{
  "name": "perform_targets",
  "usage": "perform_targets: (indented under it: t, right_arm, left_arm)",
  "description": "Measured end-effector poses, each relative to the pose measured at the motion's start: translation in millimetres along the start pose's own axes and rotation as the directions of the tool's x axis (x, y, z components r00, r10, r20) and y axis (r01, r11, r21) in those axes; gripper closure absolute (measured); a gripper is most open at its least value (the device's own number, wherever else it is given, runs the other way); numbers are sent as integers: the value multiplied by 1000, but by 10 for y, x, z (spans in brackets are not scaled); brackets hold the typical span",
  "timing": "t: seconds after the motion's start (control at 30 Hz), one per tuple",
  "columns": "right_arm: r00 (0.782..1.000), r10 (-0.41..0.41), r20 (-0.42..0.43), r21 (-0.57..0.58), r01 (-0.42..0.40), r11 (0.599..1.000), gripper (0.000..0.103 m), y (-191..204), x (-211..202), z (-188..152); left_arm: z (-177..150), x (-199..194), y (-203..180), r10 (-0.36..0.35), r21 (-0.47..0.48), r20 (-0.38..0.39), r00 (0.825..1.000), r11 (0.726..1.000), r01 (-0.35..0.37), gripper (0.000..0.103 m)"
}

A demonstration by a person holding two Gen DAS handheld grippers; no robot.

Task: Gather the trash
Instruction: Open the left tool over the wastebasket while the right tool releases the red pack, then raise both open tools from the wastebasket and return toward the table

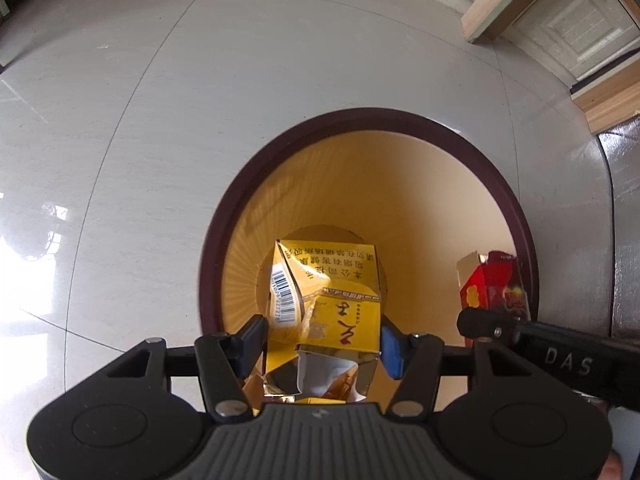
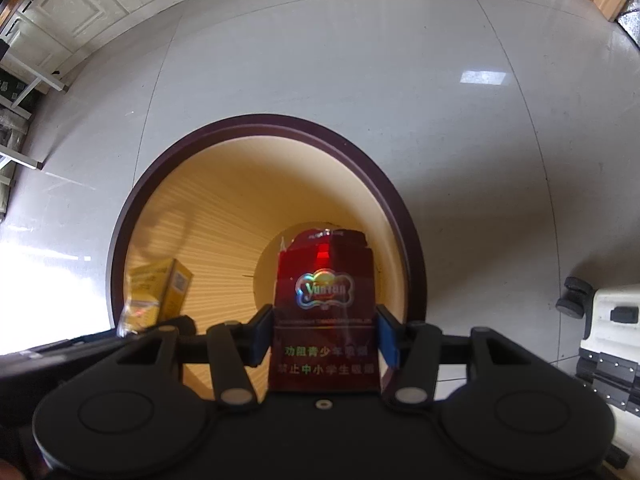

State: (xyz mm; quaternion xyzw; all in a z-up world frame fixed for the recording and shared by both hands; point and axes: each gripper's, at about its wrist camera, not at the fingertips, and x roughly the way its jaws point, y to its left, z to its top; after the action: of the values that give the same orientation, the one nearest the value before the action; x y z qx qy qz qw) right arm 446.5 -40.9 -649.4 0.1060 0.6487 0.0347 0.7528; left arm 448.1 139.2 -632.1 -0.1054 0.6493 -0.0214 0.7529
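1. Both packs are held right over the open mouth of the waste bin (image 1: 400,128); the drop step appears to be in hand.
2. The left tongs (image 1: 322,338) are clamped on a crumpled yellow cigarette pack (image 1: 332,304), with a barcode and Chinese print showing.
3. The right tongs (image 2: 323,334) are closed around a red cigarette pack (image 2: 324,312); "Yunyan" is read on its holographic badge, with green Chinese warning lines below.
4. Next, a release of both grips is likely called for, so the packs fall inside the rim and not onto the tiled floor (image 1: 160,120).
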Motion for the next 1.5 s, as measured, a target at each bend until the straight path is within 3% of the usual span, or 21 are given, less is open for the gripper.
perform_targets:
  t: [0.2,0.4,0.47,0.53,0.6,0.97,1.27,1.4,1.5]
  right_arm:
    - [1000,6,9,-29,-5,1000,49,41,19,88]
    - [1000,8,13,-20,-8,1000,49,6,-9,129]
    - [1000,13,20,-14,-13,1000,44,-13,-25,125]
    - [1000,16,23,6,-16,1000,39,-42,-38,121]
    - [1000,27,15,30,-28,999,37,-71,-50,121]
    - [1000,2,2,-22,-2,1000,35,53,-208,156]
    - [999,-45,5,-75,45,996,23,127,-514,113]
    - [998,-65,-9,-114,64,991,17,162,-705,25]
    - [996,-86,6,-138,86,987,7,185,-856,-39]
  left_arm:
    - [-32,77,-30,4,56,2,1000,998,-4,44]
    - [6,111,19,-10,41,17,1000,999,9,43]
    - [3,87,43,-27,26,21,999,999,26,40]
    - [-19,43,67,-34,9,16,999,999,34,27]
    - [-45,23,69,-38,16,13,999,999,37,24]
    - [10,-137,109,-19,36,-3,1000,999,19,19]
    - [-32,-506,199,1,21,-11,1000,1000,-1,17]
    - [-87,-714,237,41,35,-2,999,999,-41,3]
    - [-128,-826,262,48,45,-12,999,998,-47,1]
